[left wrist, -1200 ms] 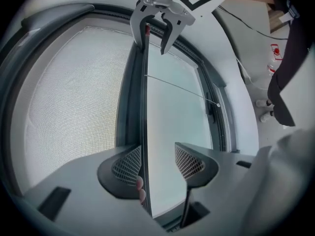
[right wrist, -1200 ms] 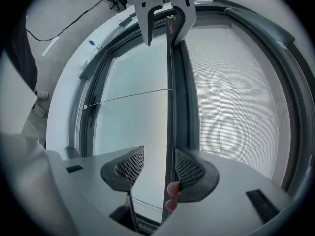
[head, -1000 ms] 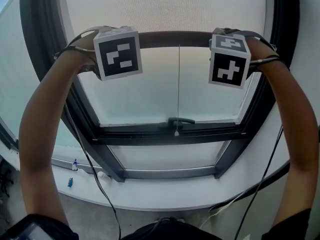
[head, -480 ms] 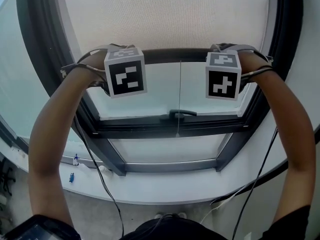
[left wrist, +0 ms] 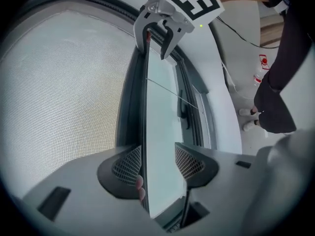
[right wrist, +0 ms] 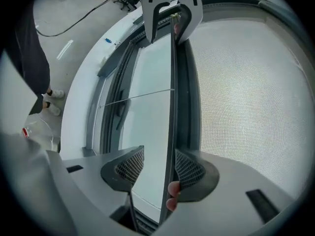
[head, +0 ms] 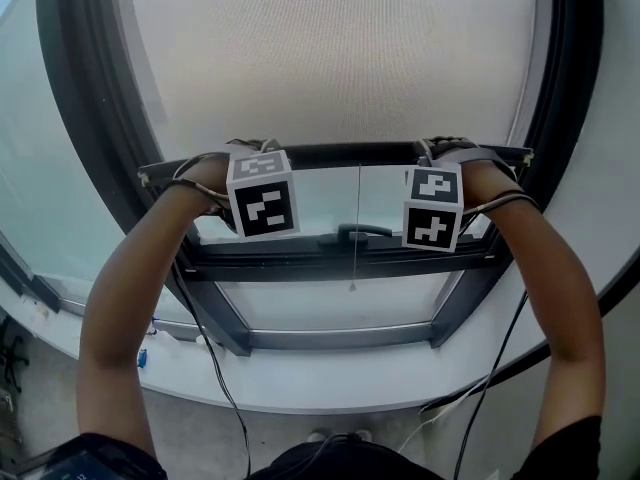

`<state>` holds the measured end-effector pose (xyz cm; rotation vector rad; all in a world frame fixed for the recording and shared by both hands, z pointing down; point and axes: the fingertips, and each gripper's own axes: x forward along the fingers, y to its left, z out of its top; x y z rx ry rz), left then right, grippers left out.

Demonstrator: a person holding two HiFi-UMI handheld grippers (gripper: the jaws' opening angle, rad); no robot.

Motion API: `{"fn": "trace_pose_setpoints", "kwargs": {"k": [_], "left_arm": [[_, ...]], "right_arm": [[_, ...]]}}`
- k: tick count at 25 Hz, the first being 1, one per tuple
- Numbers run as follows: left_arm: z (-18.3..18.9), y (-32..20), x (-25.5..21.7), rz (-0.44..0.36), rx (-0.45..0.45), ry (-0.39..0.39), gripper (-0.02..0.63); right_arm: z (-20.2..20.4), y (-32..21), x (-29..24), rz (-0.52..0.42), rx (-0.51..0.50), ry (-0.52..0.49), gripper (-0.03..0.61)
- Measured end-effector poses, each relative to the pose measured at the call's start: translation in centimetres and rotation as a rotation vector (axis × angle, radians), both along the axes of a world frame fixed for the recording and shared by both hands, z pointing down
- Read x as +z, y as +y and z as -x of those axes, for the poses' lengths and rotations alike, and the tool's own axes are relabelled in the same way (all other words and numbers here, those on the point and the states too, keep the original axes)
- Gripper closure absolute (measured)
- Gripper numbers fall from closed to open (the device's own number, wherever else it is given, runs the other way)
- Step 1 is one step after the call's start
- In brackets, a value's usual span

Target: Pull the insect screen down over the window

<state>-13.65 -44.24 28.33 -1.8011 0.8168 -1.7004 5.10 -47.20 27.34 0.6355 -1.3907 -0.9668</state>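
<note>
Partway down the window frame point(head: 80, 118), the insect screen point(head: 330, 58) covers the upper pane, and its bottom bar point(head: 350, 154) lies level above the sash handle point(head: 362, 234). We have the left gripper point(left wrist: 157, 162) near the bar's left end and the right gripper point(right wrist: 156, 170) near its right end. Each has its jaws parted around the bar, which rests against the mesh-side pad.
</note>
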Motion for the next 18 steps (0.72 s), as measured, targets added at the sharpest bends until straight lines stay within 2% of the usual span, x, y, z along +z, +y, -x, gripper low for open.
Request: {"fn": "trace_pose_setpoints", "kwargs": {"k": [5,12,18], "left_arm": [[-0.1,0.1,4.1,0.014,0.002,0.004,0.399],[0.0,-0.1,6.0,0.017,-0.015,0.016,0.399],[-0.2,-0.1,10.1,0.068,-0.015,0.035,0.398]], "right_arm": [[0.1,0.3,4.0,0.05,-0.012,-0.059,0.382],[0.4,-0.1,5.8,0.022,-0.015,-0.126,0.382],[0.2,0.0,9.9,0.074,-0.018,-0.122,0.382]]}}
